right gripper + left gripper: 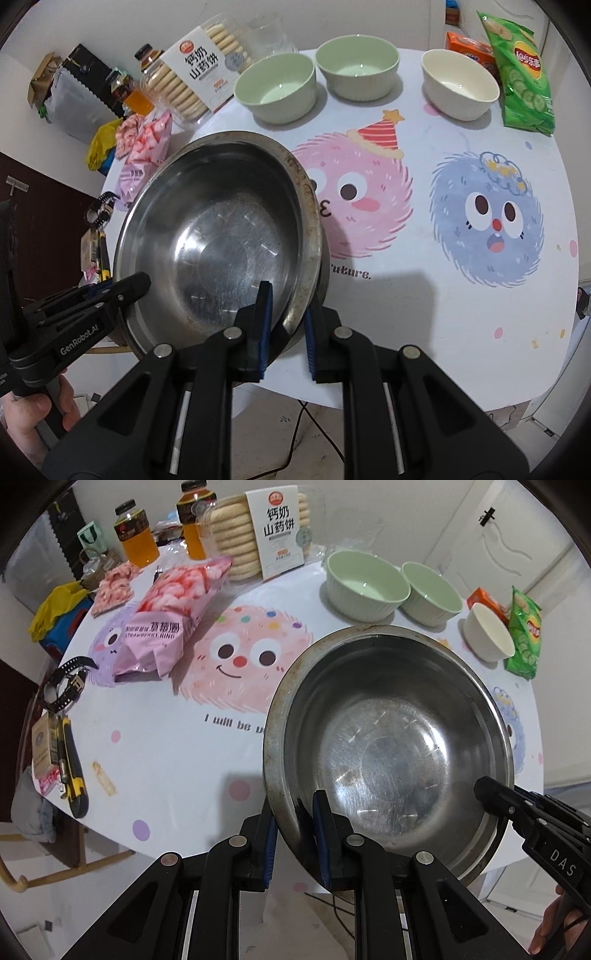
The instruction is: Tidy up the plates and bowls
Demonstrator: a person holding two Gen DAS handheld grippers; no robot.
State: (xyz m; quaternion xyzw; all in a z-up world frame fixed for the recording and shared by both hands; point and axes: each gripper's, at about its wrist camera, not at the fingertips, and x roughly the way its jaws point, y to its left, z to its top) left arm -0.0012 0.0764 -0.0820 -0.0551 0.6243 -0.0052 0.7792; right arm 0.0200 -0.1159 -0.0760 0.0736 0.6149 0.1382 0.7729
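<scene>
A large stainless steel bowl [388,720] [221,229] hangs tilted over the near part of the round table [166,760], held by both grippers. My left gripper [295,823] is shut on its near rim, one pad inside and one outside. On the opposite rim my right gripper [287,325] is shut in the same way. Each gripper shows in the other's view: the right gripper [491,790] and the left gripper [140,284]. Two green bowls [365,587] [430,594] and a white bowl [487,631] stand apart in a row at the far side.
Snacks crowd the far left: a pink strawberry-ring bag [166,620], a biscuit pack [258,535] and juice bottles [135,535]. A green chips bag [521,74] lies far right. A watch [66,683] and a utility knife [72,768] sit by the left edge.
</scene>
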